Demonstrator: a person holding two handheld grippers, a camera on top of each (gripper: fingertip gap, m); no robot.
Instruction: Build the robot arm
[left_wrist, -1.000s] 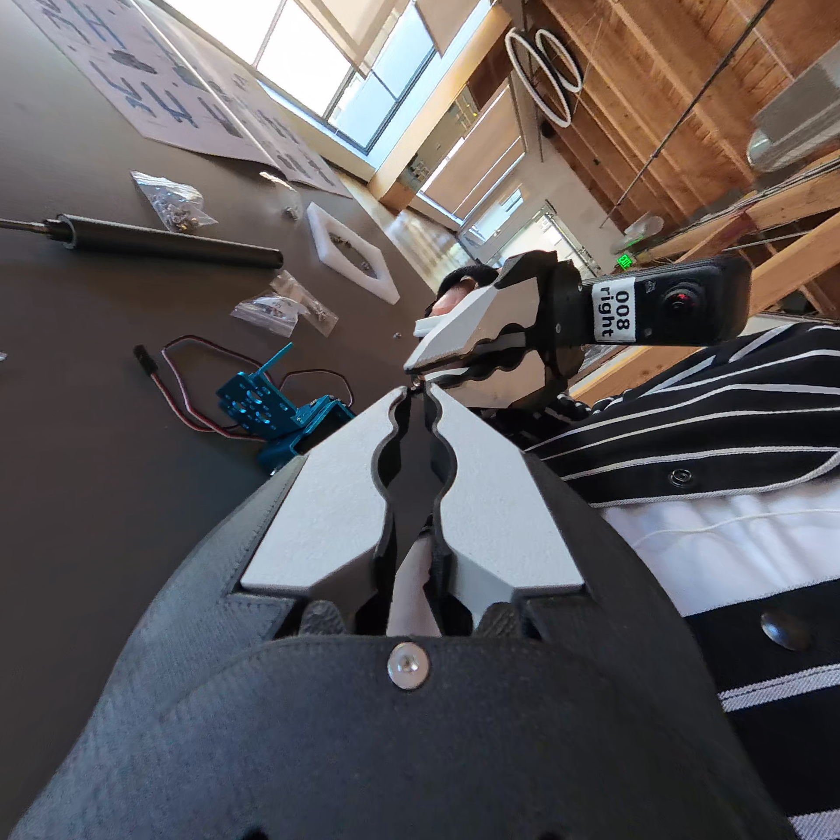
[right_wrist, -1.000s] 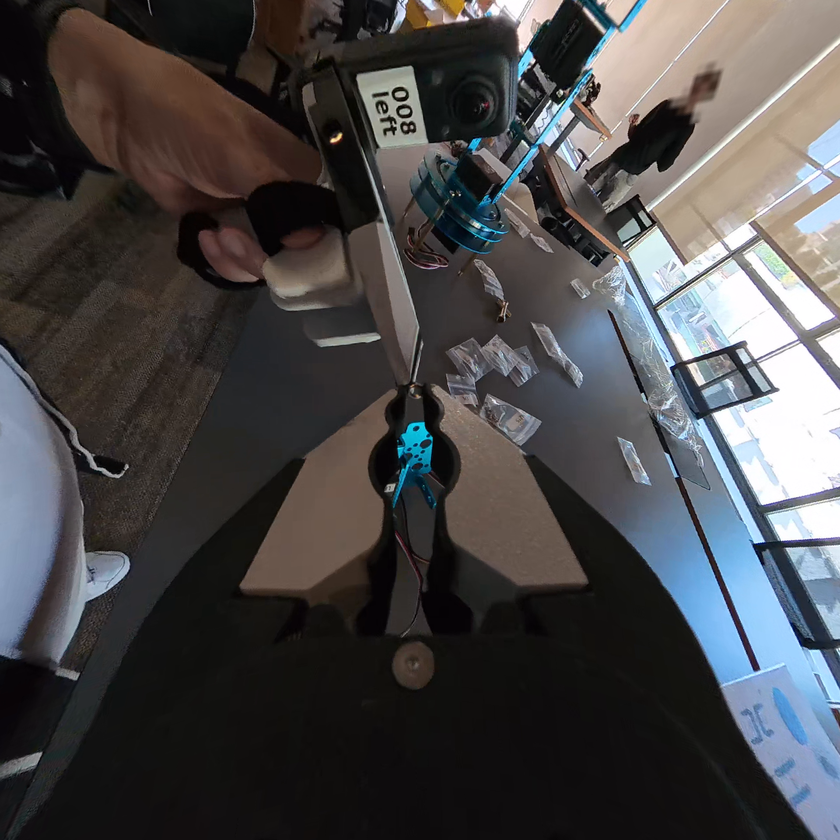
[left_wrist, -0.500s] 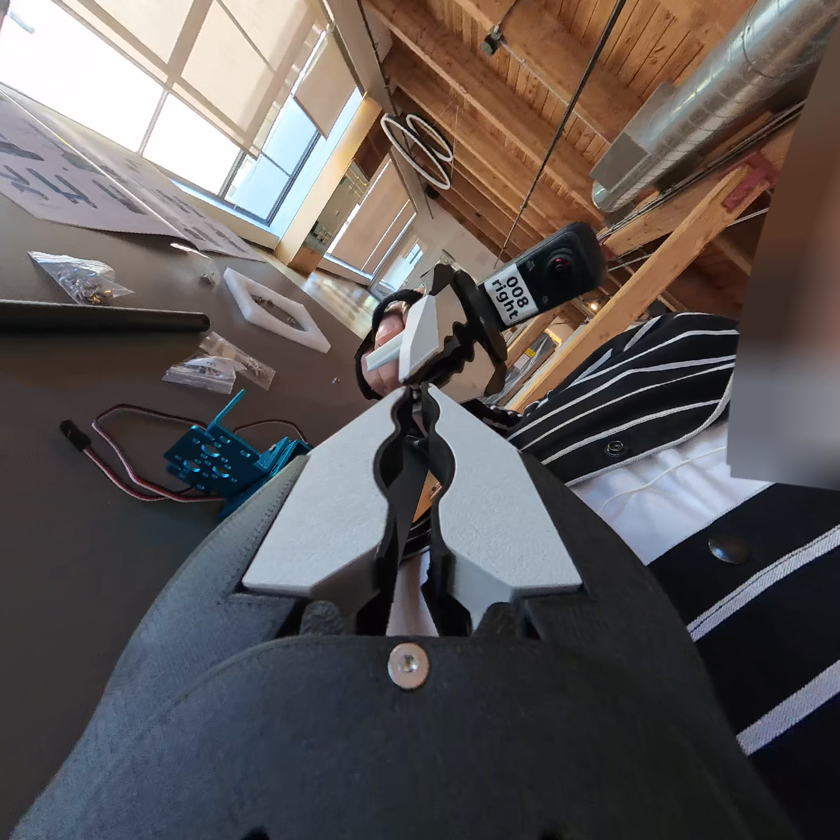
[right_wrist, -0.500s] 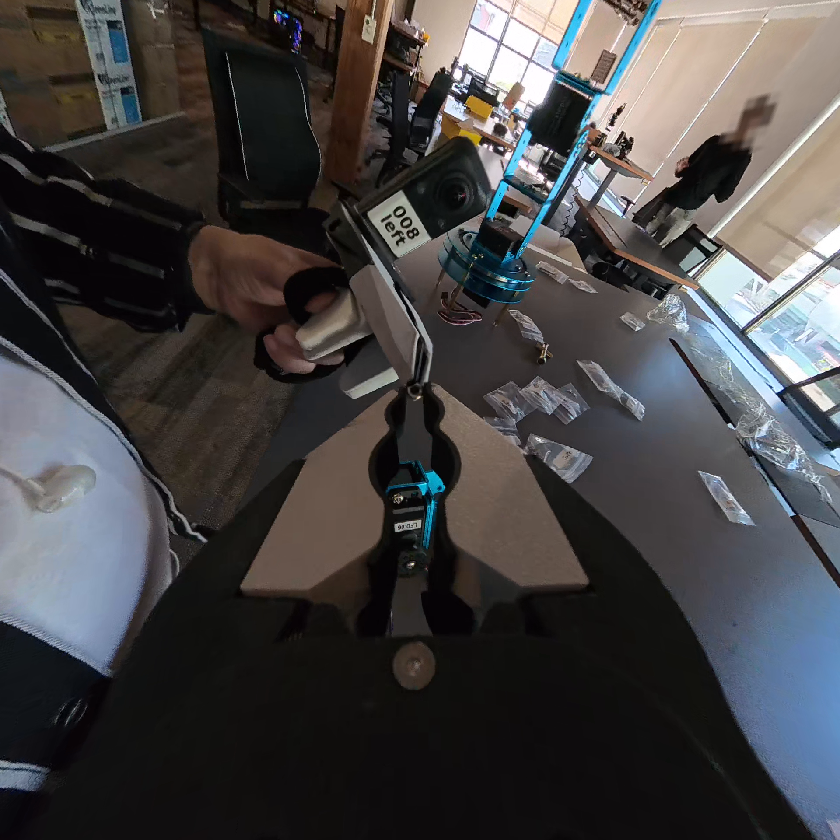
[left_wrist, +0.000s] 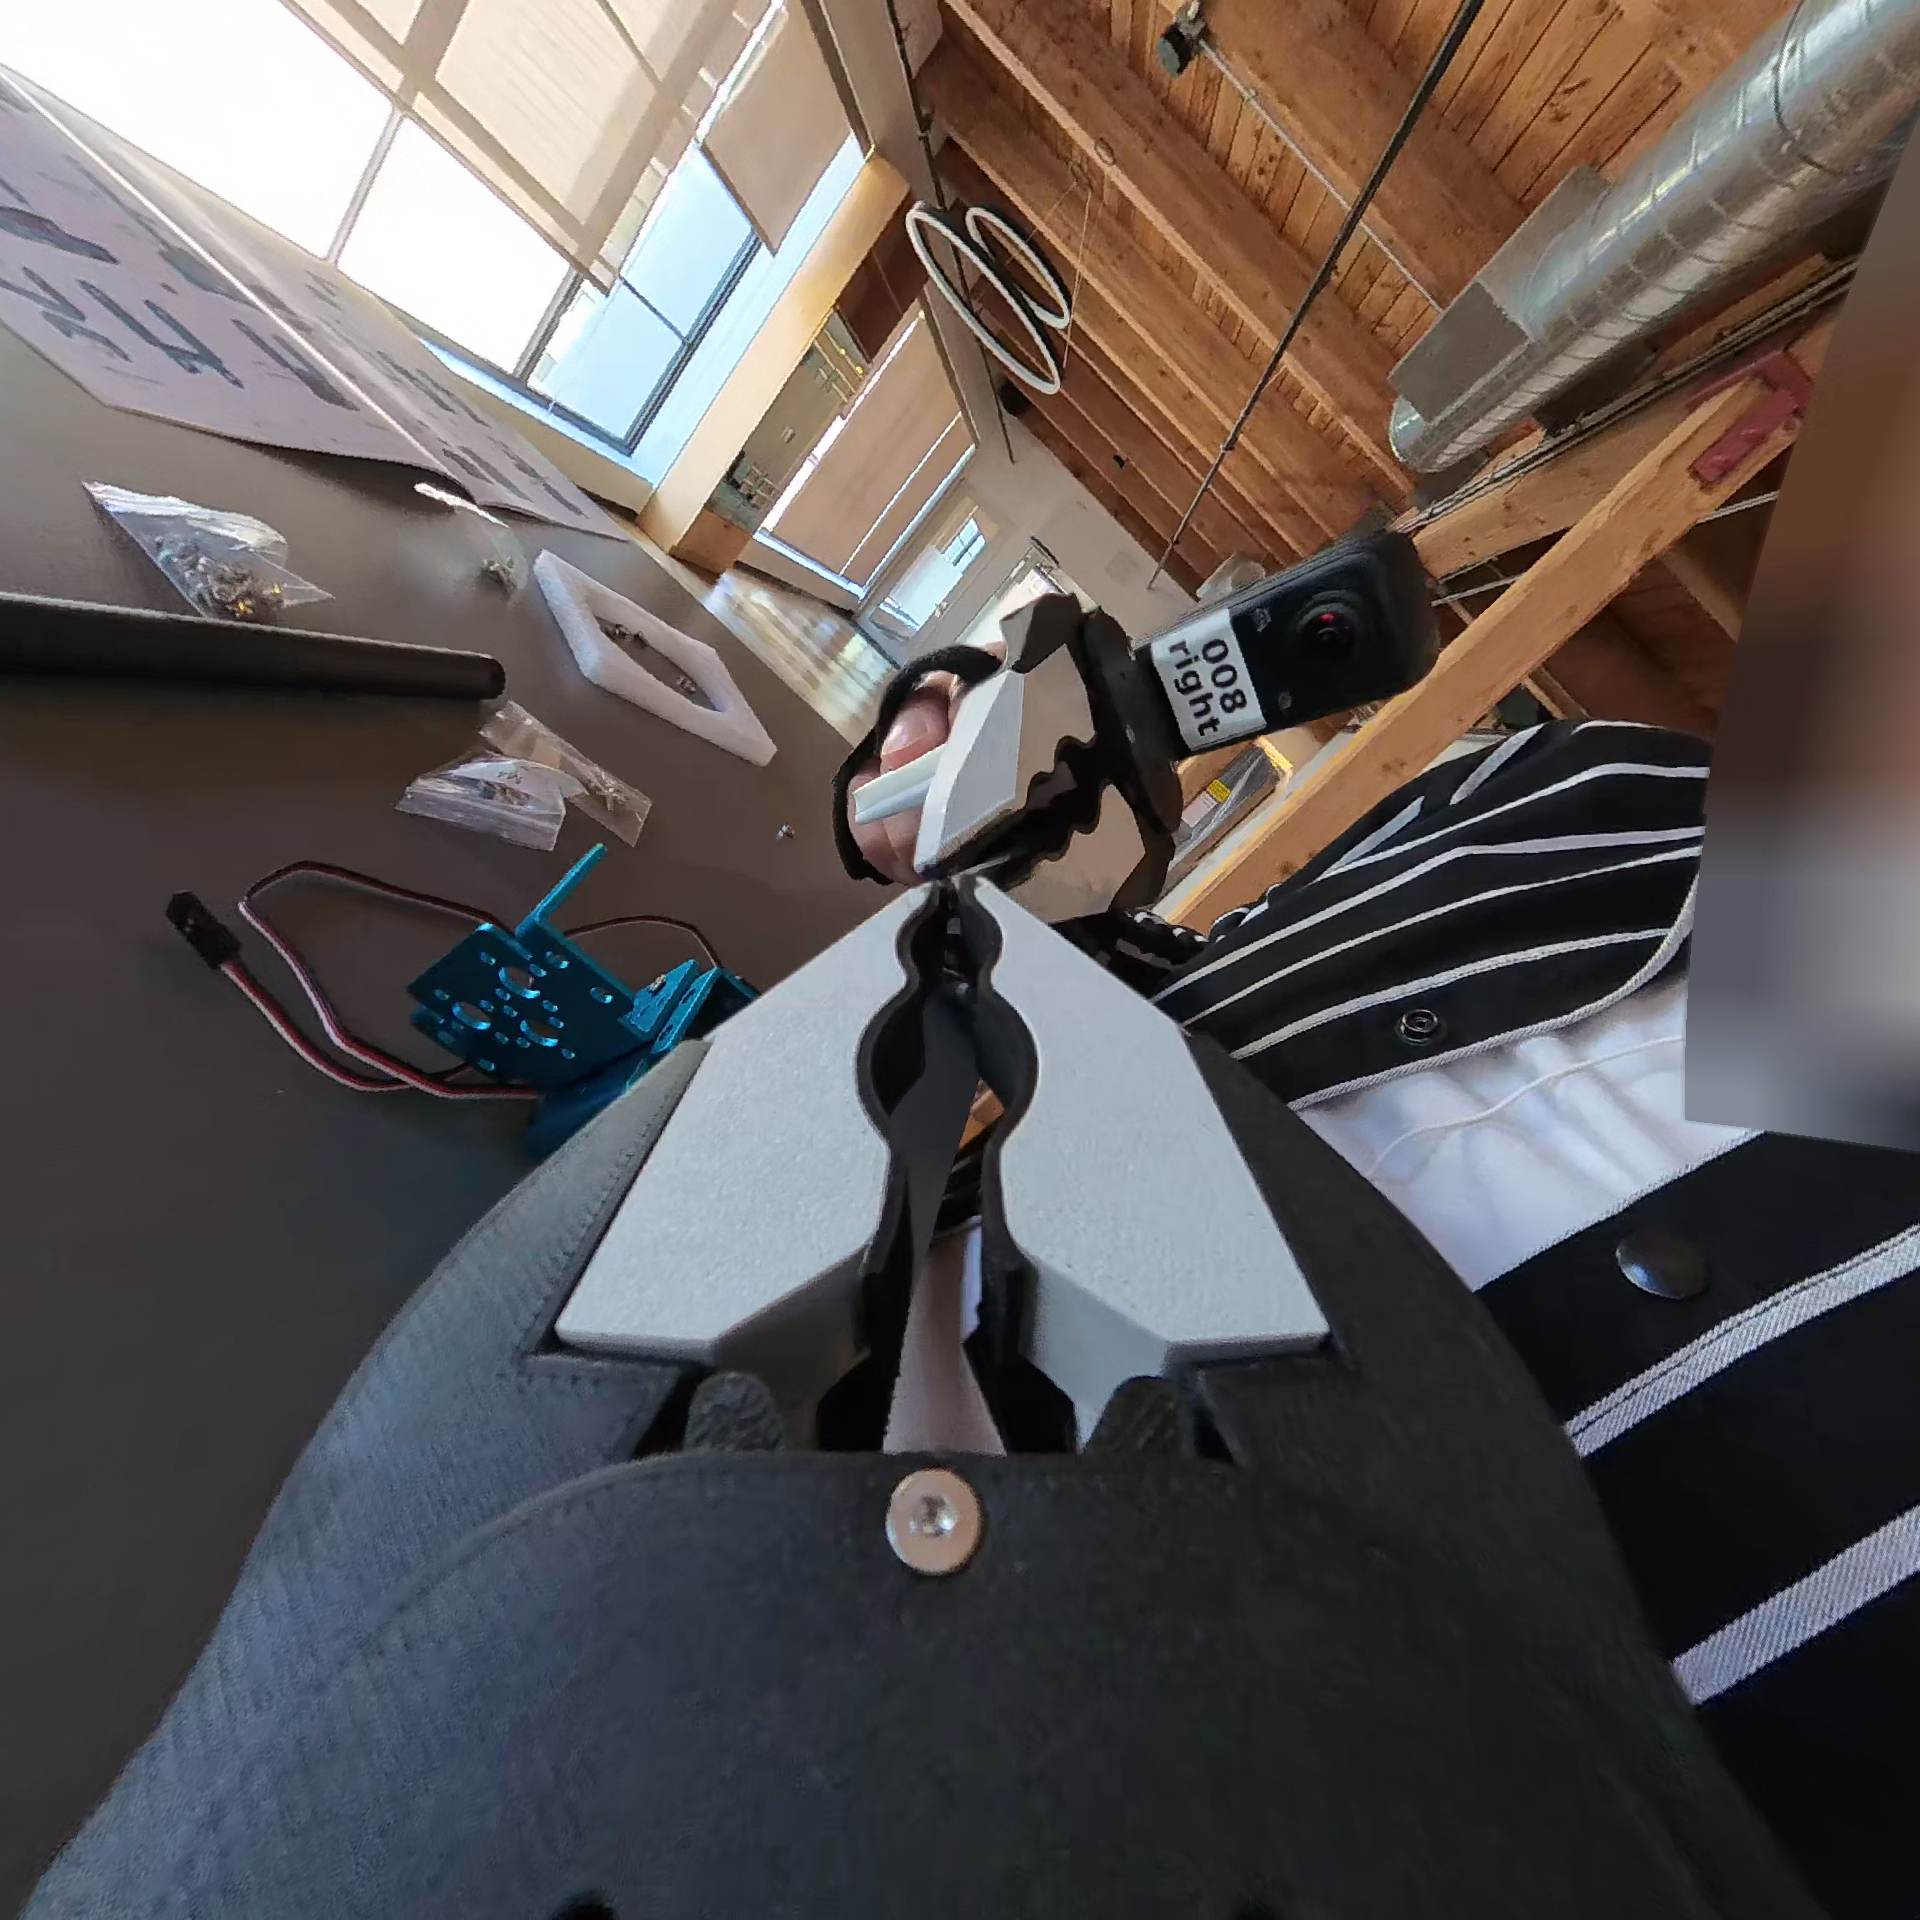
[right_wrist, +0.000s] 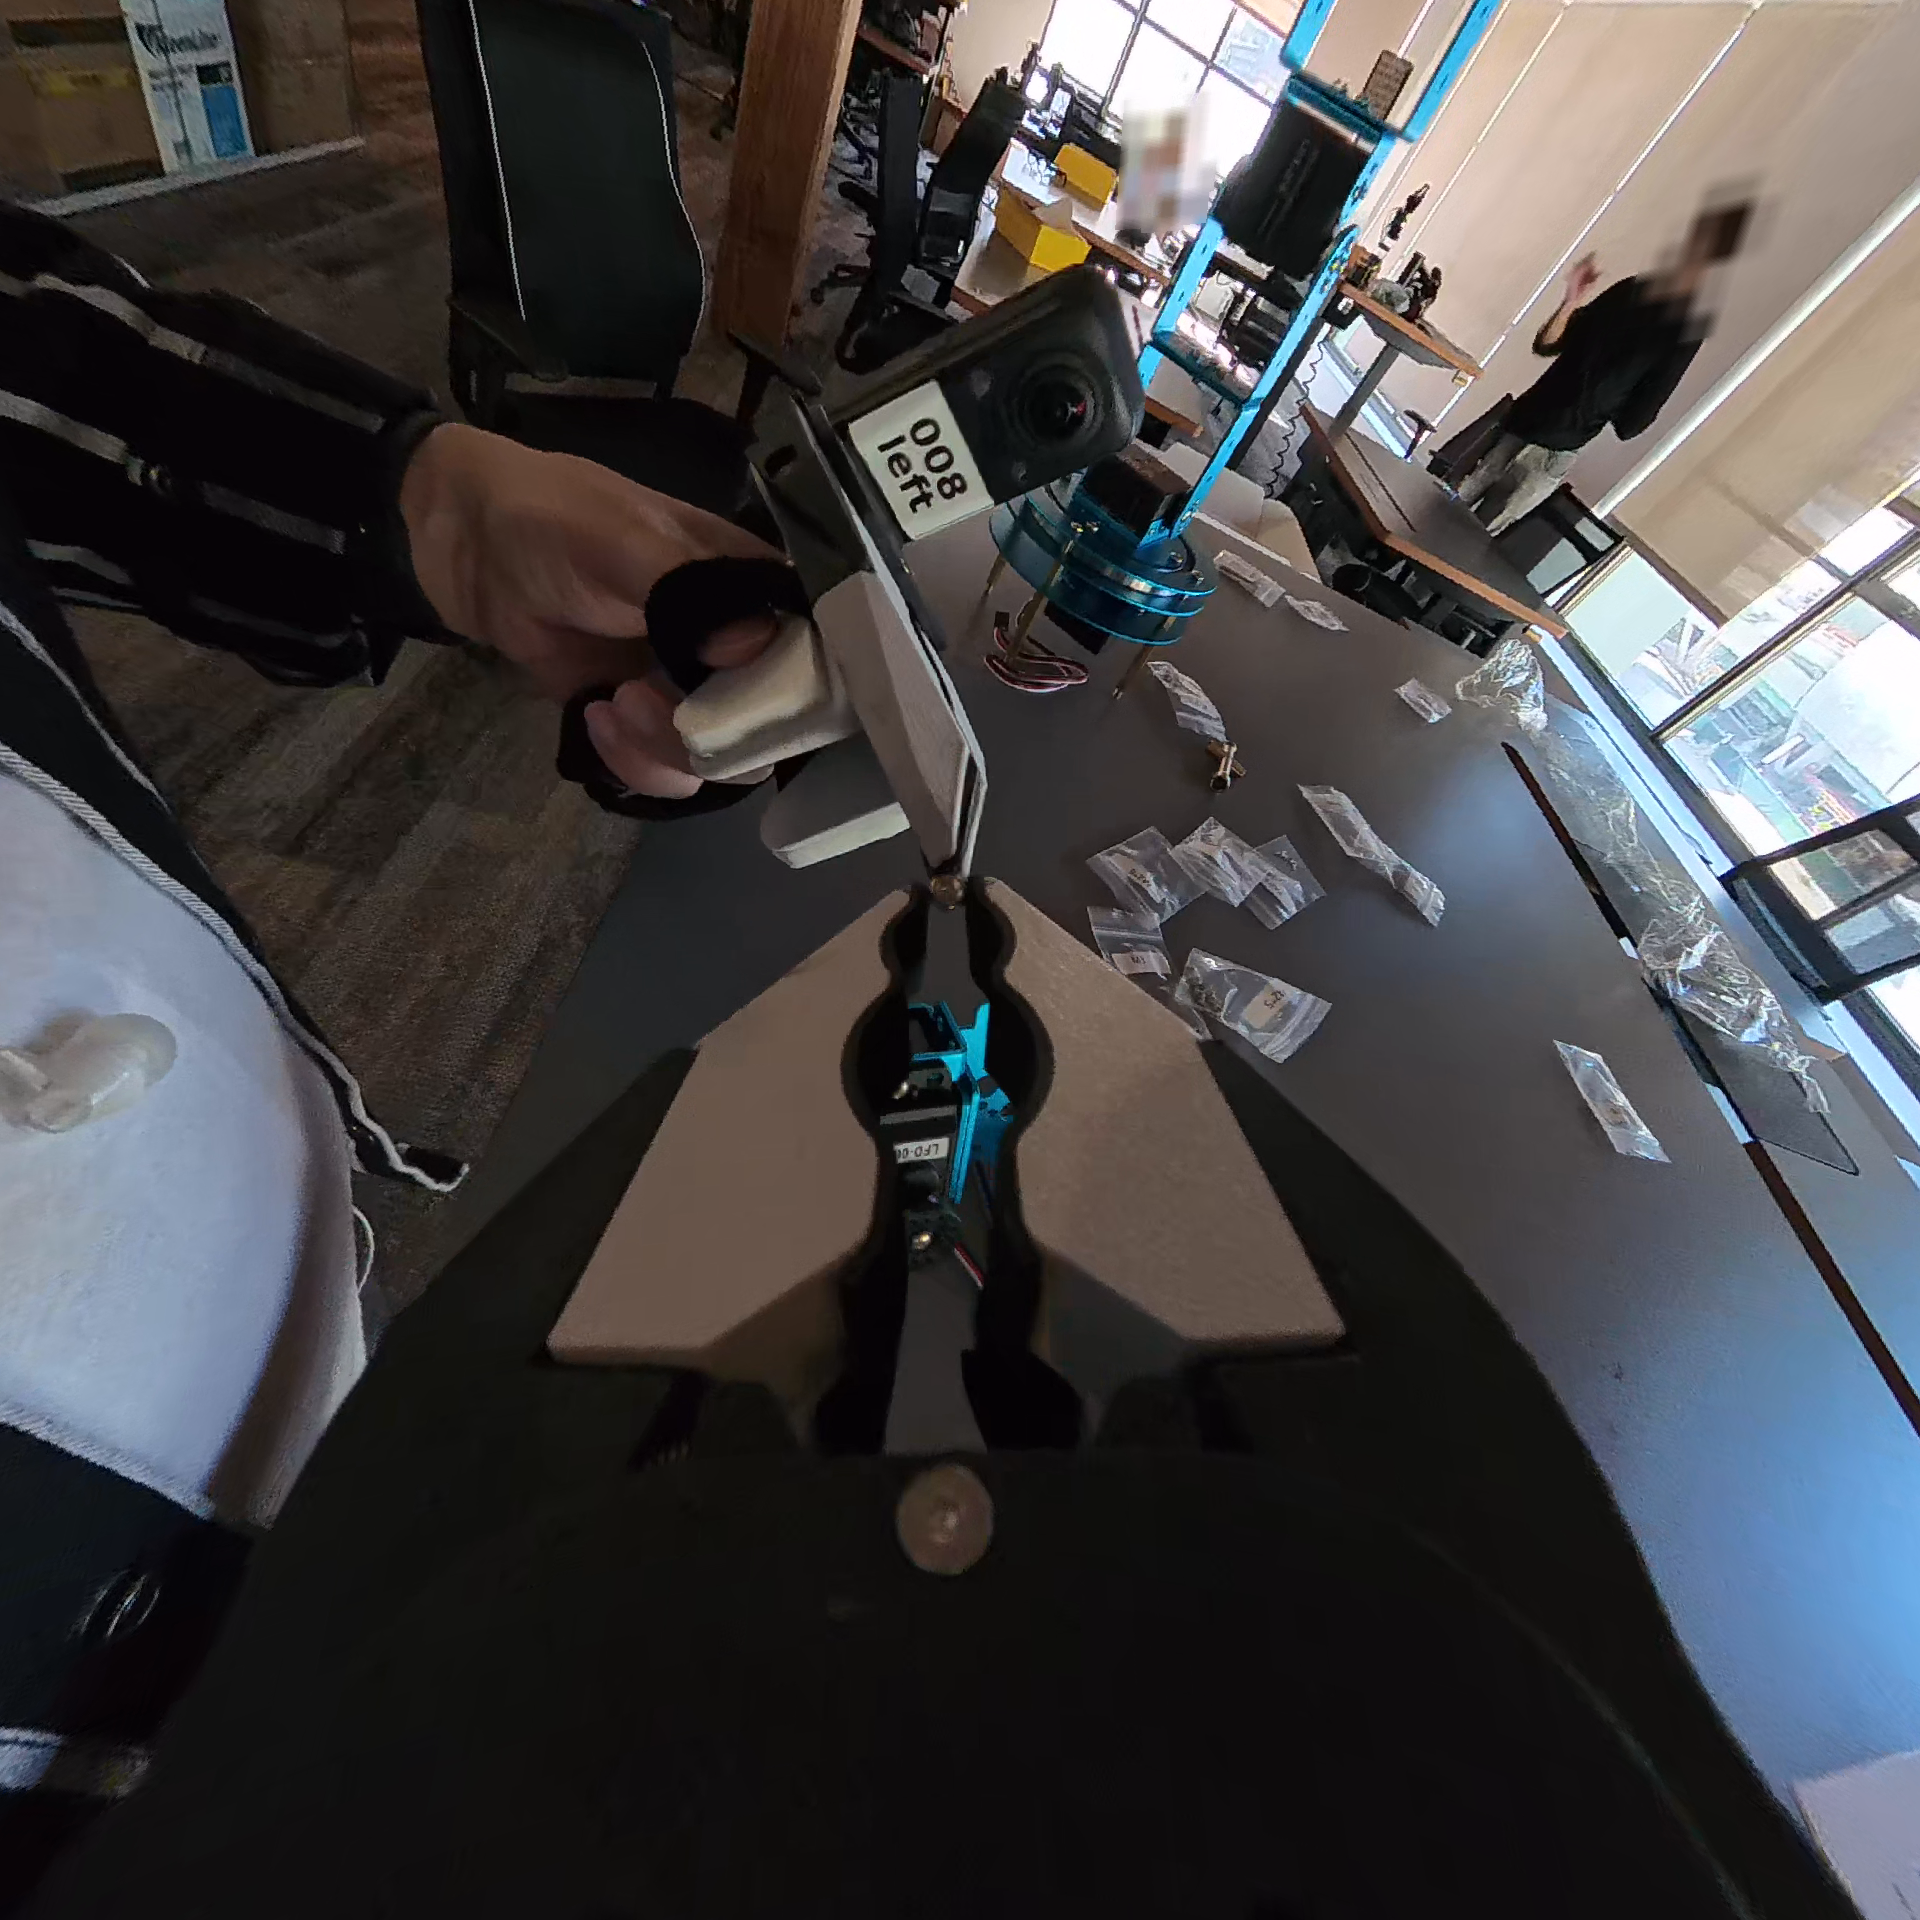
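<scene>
My left gripper (left_wrist: 948, 906) and right gripper (right_wrist: 945, 891) meet tip to tip above the dark table (left_wrist: 156, 1195). Both are shut. A small brass-coloured part (right_wrist: 945, 888) sits pinched in the right gripper's tips. The left gripper (right_wrist: 954, 857) touches it from above, and I cannot tell whether it grips it too. The right gripper also shows in the left wrist view (left_wrist: 951, 868). A blue metal bracket (left_wrist: 509, 1003) with a black servo (right_wrist: 914, 1127) and red-white-black wires (left_wrist: 312, 997) lies on the table just below the grippers.
A black rod (left_wrist: 239, 660), a white foam frame (left_wrist: 655, 655), small hardware bags (left_wrist: 520, 790) and printed sheets (left_wrist: 156, 301) lie left. A blue round-based stand (right_wrist: 1112, 582), several small bags (right_wrist: 1205, 883) and crumpled plastic wrap (right_wrist: 1683, 935) lie farther along. A person (right_wrist: 1579, 364) stands far off. The tips of both grippers are at nearly the same place. From either gripper's tips it is about 9 cm to the blue metal bracket (left_wrist: 509, 1003).
Both grippers have stayed shut and tip to tip. They have swung and tilted together, so the room shifts in both views and the blue bracket slides under the right gripper.
</scene>
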